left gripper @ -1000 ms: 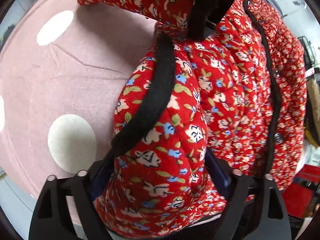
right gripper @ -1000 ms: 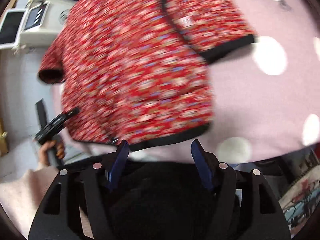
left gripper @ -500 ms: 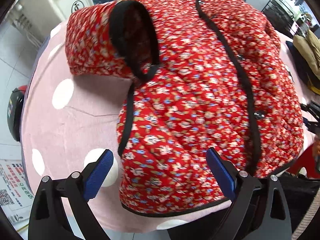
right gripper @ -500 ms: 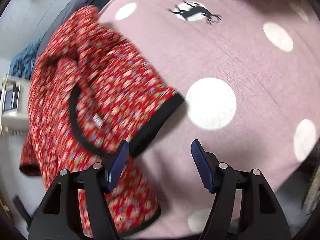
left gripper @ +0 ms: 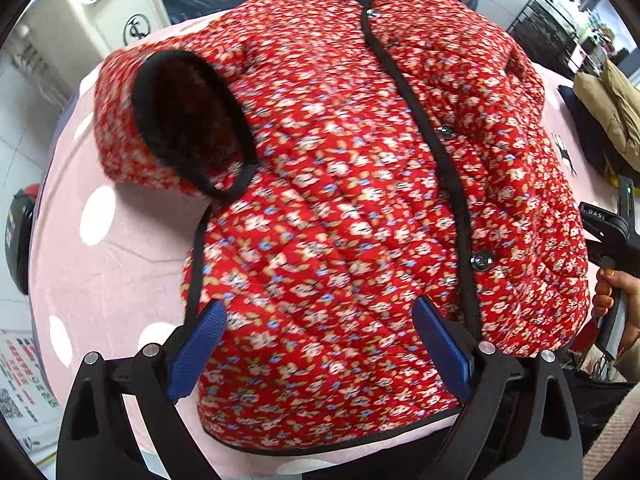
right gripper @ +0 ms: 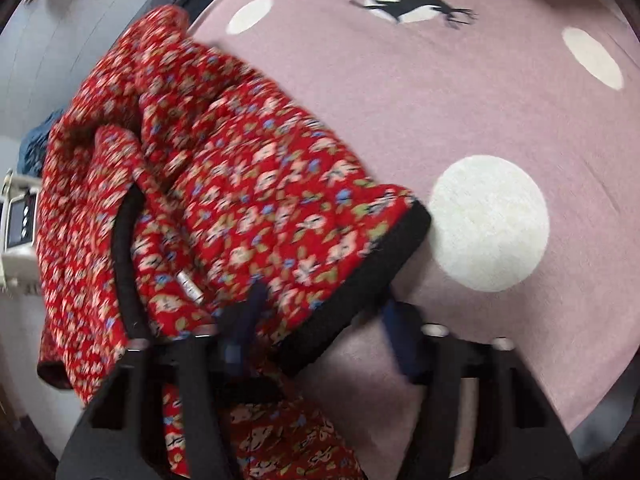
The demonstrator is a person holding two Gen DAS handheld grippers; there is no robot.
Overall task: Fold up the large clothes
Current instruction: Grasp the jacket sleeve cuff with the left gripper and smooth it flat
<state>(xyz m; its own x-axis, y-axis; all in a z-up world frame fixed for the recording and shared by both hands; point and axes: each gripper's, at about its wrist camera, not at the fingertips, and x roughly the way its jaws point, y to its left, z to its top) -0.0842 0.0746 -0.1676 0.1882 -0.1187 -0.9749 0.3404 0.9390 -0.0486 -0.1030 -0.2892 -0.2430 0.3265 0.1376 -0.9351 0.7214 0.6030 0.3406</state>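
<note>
Pink polka-dot cloth (left gripper: pixel 104 264) covers the counter; white appliance (left gripper: pixel 116 12) beyond its far-left edge. Red floral quilted jacket (left gripper: pixel 360 184) lies front-up on the cloth, buttoned, black placket running down the middle. Change vs. a sec ago: left tool (left gripper: pixel 320 344) had a thick bunch of jacket clamped; now its jaws stand spread w/ nothing pinched, hovering above the hem near the placket, so that sleeve (left gripper: pixel 168 128) has been let go and sits folded across the jacket's left chest, black-lined cuff gaping up. Right tool (right gripper: pixel 320 320), which half a sec ago was spread over bare cloth beside the jacket, is now closing w/ the other sleeve's black cuff band (right gripper: pixel 360 276) between its blurred blue pads; firm contact not confirmable through the blur. That cuff lies at the jacket's edge, just beside a white dot (right gripper: pixel 490 222). Person's hand (left gripper: pixel 612 292) on the right tool's grip is visible off the jacket's right hem. Reading: 1st sleeve fold done, 2nd sleeve pickup under way; body fold likely remains. Risk: padded fabric may spring open.
</note>
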